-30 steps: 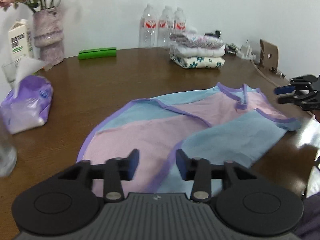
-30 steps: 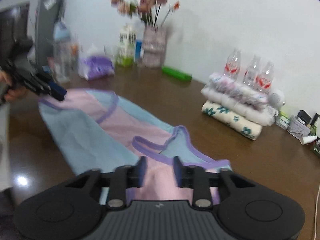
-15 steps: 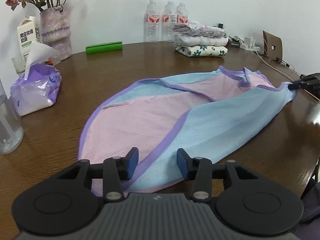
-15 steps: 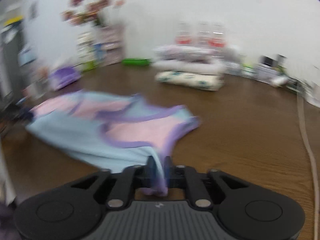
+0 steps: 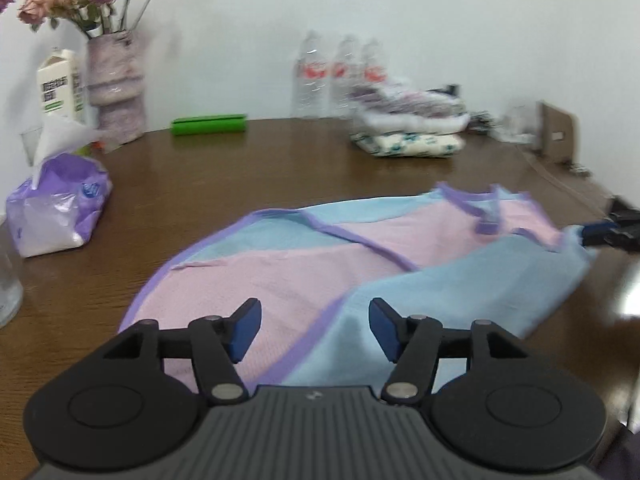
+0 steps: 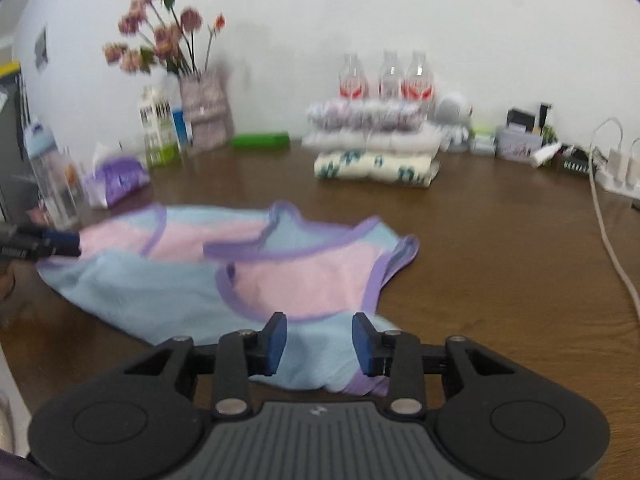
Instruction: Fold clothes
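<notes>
Since half a second ago the right tongs [image 6: 319, 338] have let go of the garment's [image 5: 360, 272] corner and now stand apart above it, and the left tongs [image 5: 315, 330] have spread wider. The garment, pink and light blue with purple trim, lies spread on the brown surface [image 5: 240, 168], folded lengthwise so a blue panel covers part of the pink. The left tongs hover open over one end of it; neither pair grips any cloth. In the left wrist view the right tongs appear at the far edge, just beside the blue corner. Behind the garment sit a stack of folded clothes [image 6: 376, 152], three water bottles [image 6: 386, 76], a green box [image 5: 208, 125], a flower vase [image 5: 116, 88] and a purple tissue pack [image 5: 56, 204].
</notes>
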The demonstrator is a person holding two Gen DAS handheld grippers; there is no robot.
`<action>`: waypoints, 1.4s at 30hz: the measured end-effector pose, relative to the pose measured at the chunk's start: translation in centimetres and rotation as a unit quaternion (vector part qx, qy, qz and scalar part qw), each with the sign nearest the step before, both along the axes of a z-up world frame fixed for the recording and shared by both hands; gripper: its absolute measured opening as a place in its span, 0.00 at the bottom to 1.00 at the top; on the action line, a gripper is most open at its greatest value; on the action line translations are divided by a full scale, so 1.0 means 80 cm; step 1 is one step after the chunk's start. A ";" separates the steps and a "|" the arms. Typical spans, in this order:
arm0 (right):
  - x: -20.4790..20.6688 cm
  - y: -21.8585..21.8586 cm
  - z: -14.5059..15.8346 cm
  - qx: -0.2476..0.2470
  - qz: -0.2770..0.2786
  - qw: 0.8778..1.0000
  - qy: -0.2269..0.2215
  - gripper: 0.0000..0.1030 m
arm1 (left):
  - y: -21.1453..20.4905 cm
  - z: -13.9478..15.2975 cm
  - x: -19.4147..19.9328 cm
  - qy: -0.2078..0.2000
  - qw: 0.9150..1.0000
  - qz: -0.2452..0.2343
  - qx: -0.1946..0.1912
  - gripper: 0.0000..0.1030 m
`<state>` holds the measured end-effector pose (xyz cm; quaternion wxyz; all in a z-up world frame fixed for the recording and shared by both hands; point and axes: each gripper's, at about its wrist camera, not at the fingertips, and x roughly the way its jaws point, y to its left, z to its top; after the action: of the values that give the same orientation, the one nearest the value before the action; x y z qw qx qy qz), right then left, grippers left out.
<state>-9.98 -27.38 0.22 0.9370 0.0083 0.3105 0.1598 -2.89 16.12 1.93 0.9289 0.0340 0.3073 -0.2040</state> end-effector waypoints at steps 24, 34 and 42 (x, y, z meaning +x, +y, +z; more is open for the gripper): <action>0.089 0.105 0.011 0.031 0.095 0.995 0.026 0.05 | -0.016 0.000 0.029 0.052 0.999 0.015 -0.003 0.01; 0.090 0.095 0.030 0.039 0.067 0.997 0.007 0.23 | -0.006 0.031 0.018 0.032 0.999 0.022 -0.020 0.37; 0.210 0.125 0.058 -0.023 0.055 0.996 0.071 0.44 | -0.066 0.049 0.146 0.050 0.996 0.014 0.077 0.47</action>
<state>6.78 -17.41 4.90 0.9021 -0.0191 0.3801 0.2032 8.83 10.86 5.84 0.9097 0.0915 0.3684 -0.1683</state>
